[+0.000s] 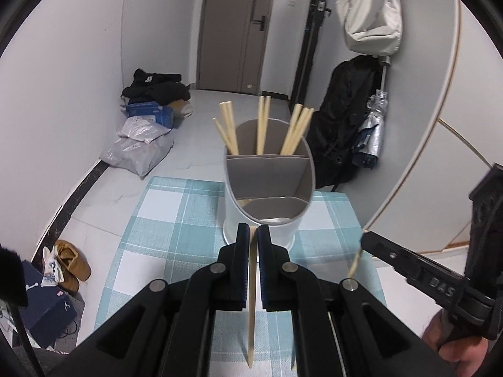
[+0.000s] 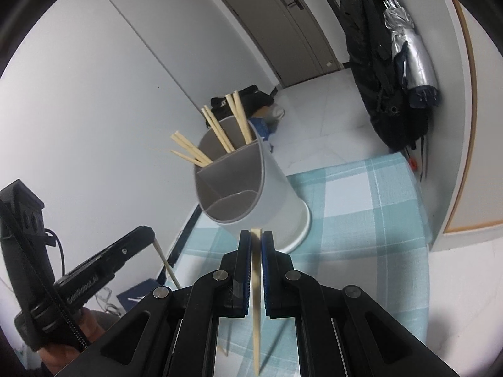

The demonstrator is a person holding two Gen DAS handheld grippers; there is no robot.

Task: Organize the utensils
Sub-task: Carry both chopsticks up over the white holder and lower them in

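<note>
Lowest in the left wrist view, the left gripper (image 1: pixel 254 231) has its jaws clamped on a single chopstick (image 1: pixel 251 308), which hangs down through the gap toward the bottom edge of the frame. At the lower right of that view the right gripper (image 1: pixel 364 235) reaches in, a hand (image 1: pixel 452 342) behind it; a second chopstick (image 1: pixel 355 260) slants down from its tip.

In the right wrist view the right gripper (image 2: pixel 256 235) is likewise closed on its chopstick (image 2: pixel 256 298), thin end pointing at the bottom of the frame. The left gripper (image 2: pixel 154 235) shows at lower left, its chopstick (image 2: pixel 166 264) slanting down.

Just past both sets of jaws stands a white utensil holder (image 1: pixel 261 220) on a blue-and-white checked tablecloth (image 1: pixel 176 220). Its grey dividers split it into compartments; the far ones hold more chopsticks (image 1: pixel 262 122), leaning outward in small bunches.

Beyond the table, upper left of the left wrist view, bags and dark clothes (image 1: pixel 151 88) lie on the tiled floor. A brown door (image 1: pixel 232 31) closes the centre top, and a black coat (image 1: pixel 345 116) hangs at the right.
</note>
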